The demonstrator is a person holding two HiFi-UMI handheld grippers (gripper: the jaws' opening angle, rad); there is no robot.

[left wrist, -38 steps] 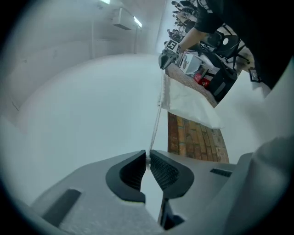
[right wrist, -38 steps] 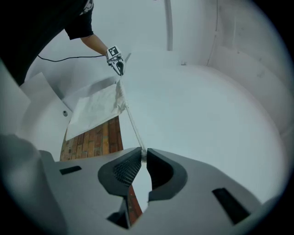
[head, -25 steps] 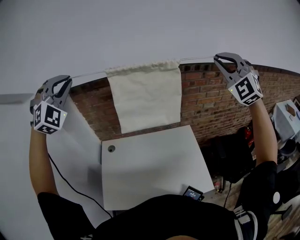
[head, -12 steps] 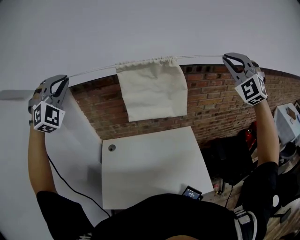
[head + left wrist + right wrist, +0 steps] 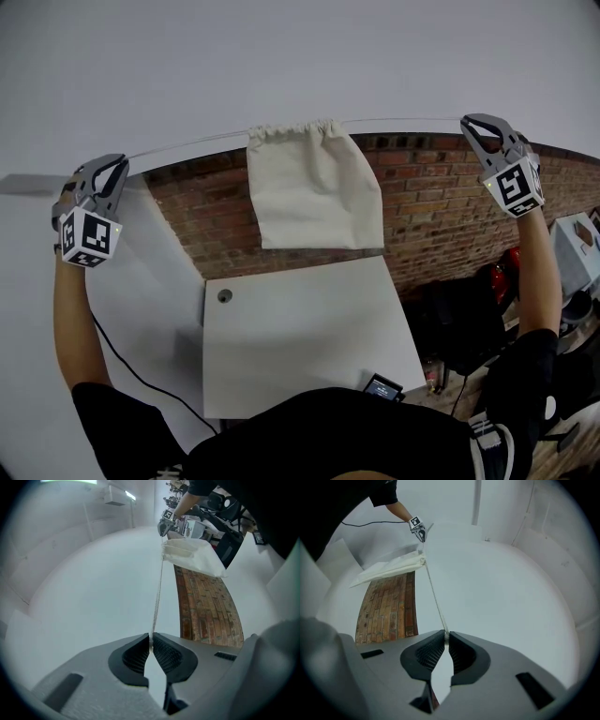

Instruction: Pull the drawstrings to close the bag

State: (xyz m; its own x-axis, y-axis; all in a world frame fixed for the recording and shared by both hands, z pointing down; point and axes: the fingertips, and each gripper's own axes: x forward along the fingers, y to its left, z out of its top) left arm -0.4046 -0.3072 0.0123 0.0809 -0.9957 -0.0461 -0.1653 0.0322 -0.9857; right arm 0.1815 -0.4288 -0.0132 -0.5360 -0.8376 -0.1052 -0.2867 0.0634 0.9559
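A cream cloth bag (image 5: 314,192) hangs in mid-air from a taut white drawstring (image 5: 192,143), its mouth gathered into pleats. At the far left my left gripper (image 5: 120,161) is shut on the left end of the drawstring (image 5: 157,597). High at the right, my right gripper (image 5: 476,121) is shut on the right end of the drawstring (image 5: 435,597). In the left gripper view the bag (image 5: 194,557) hangs out along the string with the right gripper (image 5: 162,527) beyond it. The right gripper view shows the bag (image 5: 393,568) and the left gripper (image 5: 421,533) past it.
Below the bag stands a white table (image 5: 305,328) with a round grommet hole (image 5: 224,295) and a small dark device (image 5: 384,386) at its near edge. A brick wall (image 5: 422,206) runs behind. A black cable (image 5: 141,370) trails at the left; bags and clutter (image 5: 469,309) sit at the right.
Both grippers have moved further apart along the string. The bag's mouth has bunched narrower, and the bag has shifted right in the view.
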